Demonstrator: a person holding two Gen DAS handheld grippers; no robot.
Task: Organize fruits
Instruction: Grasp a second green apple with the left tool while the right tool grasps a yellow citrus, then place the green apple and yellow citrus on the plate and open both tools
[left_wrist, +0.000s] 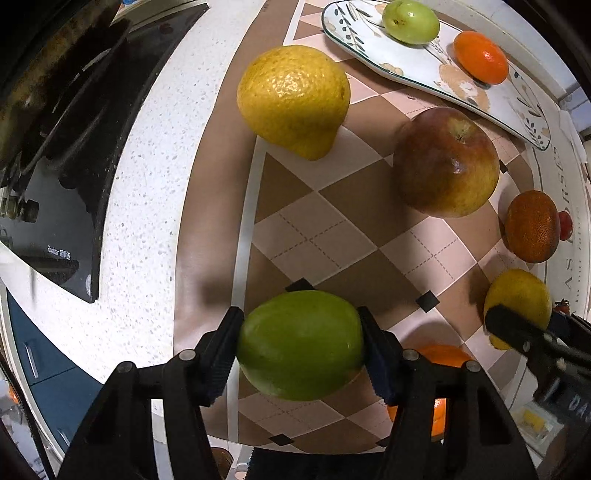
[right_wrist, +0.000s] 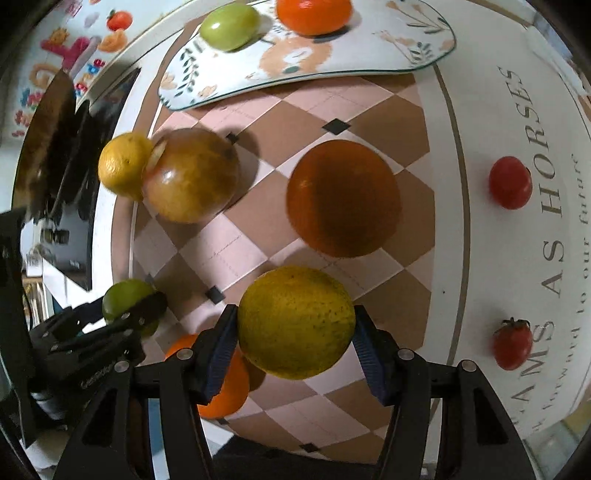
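**A:** Left wrist view first: what sits nearest the lens?

**B:** The left gripper (left_wrist: 301, 345), low in the frame, its two pads pressed against the sides of a green fruit (left_wrist: 300, 344). It is smooth and glossy, and rests on the checkered mat (left_wrist: 332, 229). The grip across its widest part looks meant to stop it rolling.

**A:** And the other tongs?

**B:** In the right wrist view the right gripper (right_wrist: 295, 341) pinches a yellow-green fruit (right_wrist: 295, 322), dull-skinned with dark speckles, at lower centre. An orange (right_wrist: 225, 384) lies partly hidden behind the left finger.

**A:** Farther out?

**B:** Mid-frame in the left view sit a dimpled yellow citrus (left_wrist: 293, 99) and a red-yellow apple (left_wrist: 445, 162), apart from each other. A dark orange fruit (left_wrist: 532, 226) lies at the right edge. In the right view, two small red tomatoes (right_wrist: 510, 182) lie on the white lettered border.

**A:** Where would the fruit go?

**B:** Probably the patterned plate (left_wrist: 424, 62) at the upper right, which already holds a green fruit and an orange one. Both held fruits look ready for lifting there.
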